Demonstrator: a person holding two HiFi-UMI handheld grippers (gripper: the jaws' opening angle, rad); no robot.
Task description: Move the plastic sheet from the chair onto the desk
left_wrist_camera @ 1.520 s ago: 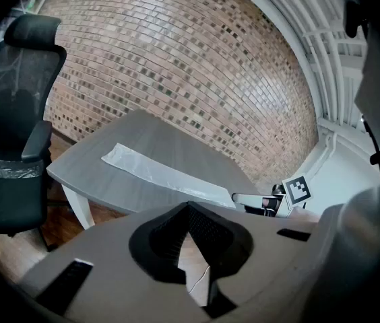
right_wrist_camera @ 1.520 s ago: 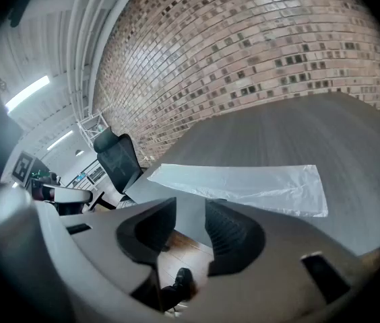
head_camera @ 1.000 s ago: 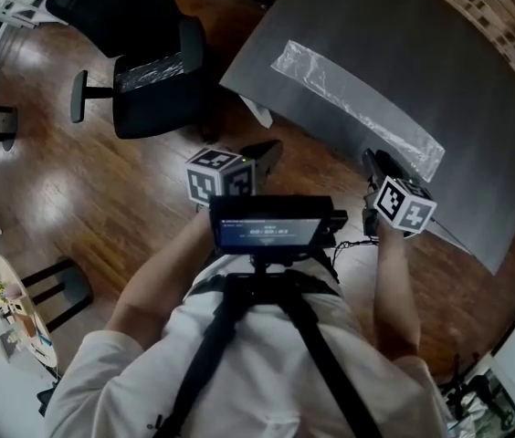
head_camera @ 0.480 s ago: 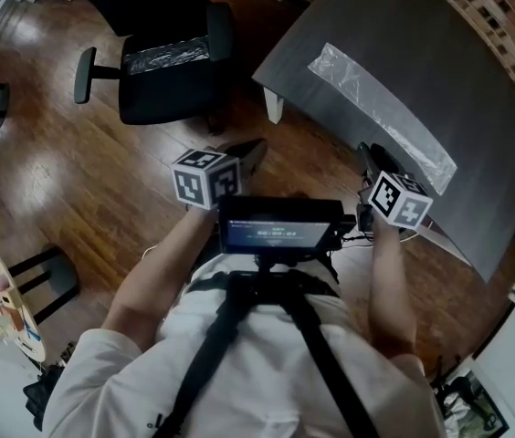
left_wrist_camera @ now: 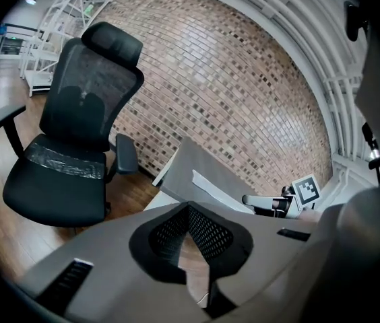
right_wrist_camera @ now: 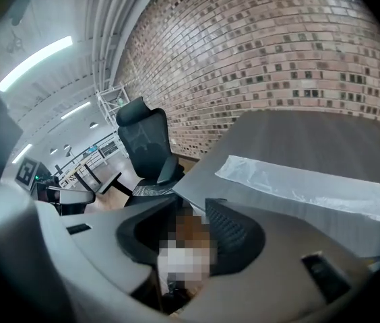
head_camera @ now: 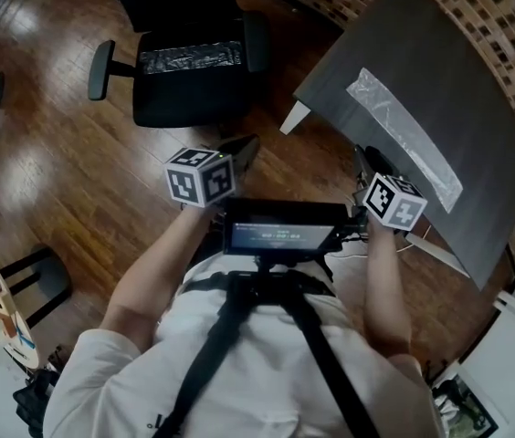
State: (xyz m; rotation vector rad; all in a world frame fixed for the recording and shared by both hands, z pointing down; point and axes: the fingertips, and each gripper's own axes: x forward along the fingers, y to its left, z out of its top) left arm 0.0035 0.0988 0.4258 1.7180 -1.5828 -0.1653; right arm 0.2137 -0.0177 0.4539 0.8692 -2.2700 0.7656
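At the person's front, the left claw (left_wrist_camera: 188,210) is hanging shut and empty, and the right claw (right_wrist_camera: 188,224) is standing half open, gripping nothing. The crinkled clear plastic sheet (head_camera: 192,57) is lying on the black mesh office chair (head_camera: 184,108) at eleven o'clock. Opening wide and pinching its near edge is probably looking wisest. The chair's armrest (head_camera: 102,67) is flanking the seat, and a second clear sheet (head_camera: 408,135) is occupying the dark grey worktop (head_camera: 431,80) at two o'clock.

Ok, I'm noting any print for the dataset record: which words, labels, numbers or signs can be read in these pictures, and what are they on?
No text here can be read.
Chest-mounted screen: light lines of text, too small and blurred to read.
Left marker cube and right marker cube: black-and-white square patterns only, no letters or digits.
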